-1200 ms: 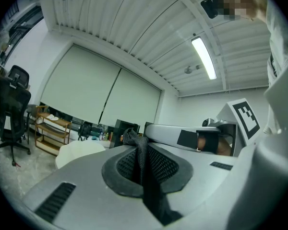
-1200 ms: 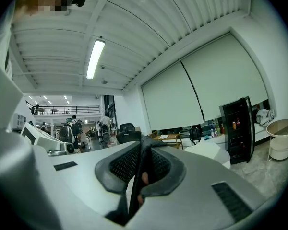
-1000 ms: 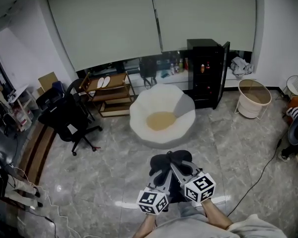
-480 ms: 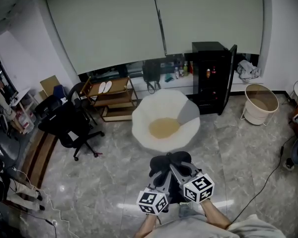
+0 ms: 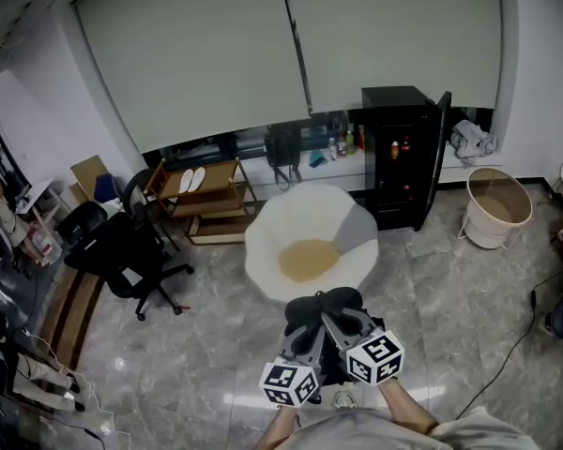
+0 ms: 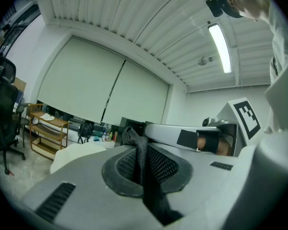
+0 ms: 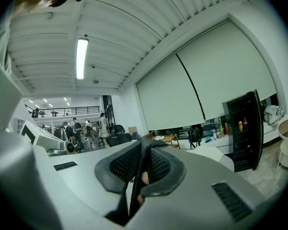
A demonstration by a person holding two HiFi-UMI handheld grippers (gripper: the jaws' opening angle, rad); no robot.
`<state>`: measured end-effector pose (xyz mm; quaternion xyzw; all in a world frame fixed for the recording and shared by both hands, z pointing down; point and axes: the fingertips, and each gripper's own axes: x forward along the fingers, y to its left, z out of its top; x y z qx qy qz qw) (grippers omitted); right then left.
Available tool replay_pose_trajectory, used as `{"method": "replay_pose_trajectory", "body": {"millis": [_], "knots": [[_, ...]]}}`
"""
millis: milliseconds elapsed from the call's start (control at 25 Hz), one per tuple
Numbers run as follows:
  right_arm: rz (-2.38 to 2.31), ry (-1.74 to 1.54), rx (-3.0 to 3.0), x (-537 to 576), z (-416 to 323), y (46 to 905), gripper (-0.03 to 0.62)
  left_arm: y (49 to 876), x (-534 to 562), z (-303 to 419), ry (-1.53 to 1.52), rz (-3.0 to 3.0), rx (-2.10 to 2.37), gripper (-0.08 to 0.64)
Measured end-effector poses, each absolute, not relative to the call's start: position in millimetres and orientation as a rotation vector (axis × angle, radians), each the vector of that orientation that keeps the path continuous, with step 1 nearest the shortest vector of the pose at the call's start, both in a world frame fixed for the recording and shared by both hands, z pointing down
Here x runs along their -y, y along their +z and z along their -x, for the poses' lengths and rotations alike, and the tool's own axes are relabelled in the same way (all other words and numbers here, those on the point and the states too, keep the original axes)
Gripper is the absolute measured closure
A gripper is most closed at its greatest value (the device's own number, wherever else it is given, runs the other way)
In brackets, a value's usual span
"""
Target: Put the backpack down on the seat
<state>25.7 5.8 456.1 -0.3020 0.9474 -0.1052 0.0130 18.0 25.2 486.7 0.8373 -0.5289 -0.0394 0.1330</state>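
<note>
A black backpack (image 5: 324,306) hangs by its straps in front of me, just above the grey floor. My left gripper (image 5: 311,334) is shut on a black mesh strap (image 6: 143,159), which stands up between its pads. My right gripper (image 5: 336,319) is shut on another black strap (image 7: 140,169). Both grippers sit side by side over the bag. The seat (image 5: 291,209), a round white lounge chair with a tan cushion (image 5: 308,259), stands just beyond the backpack. It also shows low in the left gripper view as the white seat (image 6: 72,152).
A black office chair (image 5: 122,251) stands to the left, with a wooden shelf rack (image 5: 202,186) behind it. A black fridge (image 5: 403,153) with its door open is at the back right, beside a beige basket (image 5: 495,204). A cable (image 5: 516,345) runs across the floor at right.
The seat has drawn closer to the backpack and grippers in the head view. Both grippers still hold the straps the same way.
</note>
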Motion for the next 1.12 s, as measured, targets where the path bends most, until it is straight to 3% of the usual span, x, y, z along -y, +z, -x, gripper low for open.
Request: {"method": "replay_pose_trajectory", "body": {"millis": [1120], "knots": [[0.851, -0.354, -3.01, 94.9, -15.9, 472.6, 0.549, 502.5, 74.8, -11.2, -0.129, -2.371, 1.604, 0.512]]}}
